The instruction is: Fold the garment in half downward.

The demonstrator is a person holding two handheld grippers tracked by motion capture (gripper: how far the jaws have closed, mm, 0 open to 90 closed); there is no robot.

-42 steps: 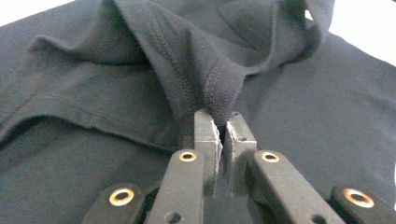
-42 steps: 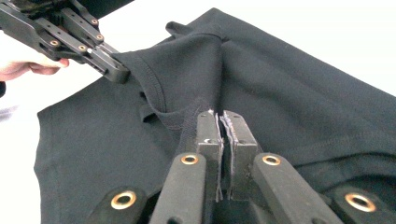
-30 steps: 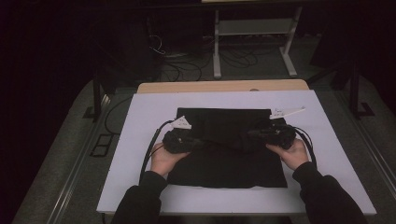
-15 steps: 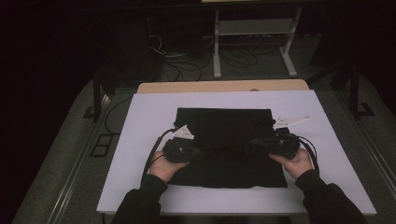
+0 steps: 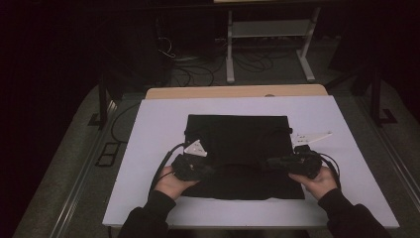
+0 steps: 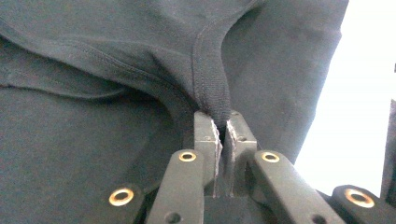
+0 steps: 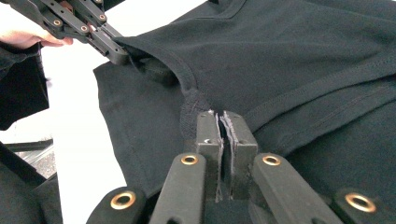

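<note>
From the high view, a person's two forearms in dark sleeves come in from the near edge of a white tabletop. The left hand holds the left gripper low over the near part of a black T-shirt, pointing inward toward the other hand. The right hand holds the right gripper the same way, pointing back at the left one. The shirt lies spread flat in the middle of the tabletop, and both sets of fingers meet it along a curved ridge of cloth near its front edge. The shirt is plain, dark and roughly square as it lies.

In the left gripper view, the left gripper has its fingers pressed together on a ribbed band of the black T-shirt. The band rises straight up from between the fingertips, and a stitched hem runs off to the left of them. Bright tabletop lies beyond the cloth to the right of the fingers.

In the right gripper view, the right gripper has its fingers clamped together on the same ribbed edge of the black T-shirt, which bunches just left of the fingertips. Farther off, up and to the left, the left gripper pinches the band too, with the left hand behind it. The band curves slack between the two grips.
</note>
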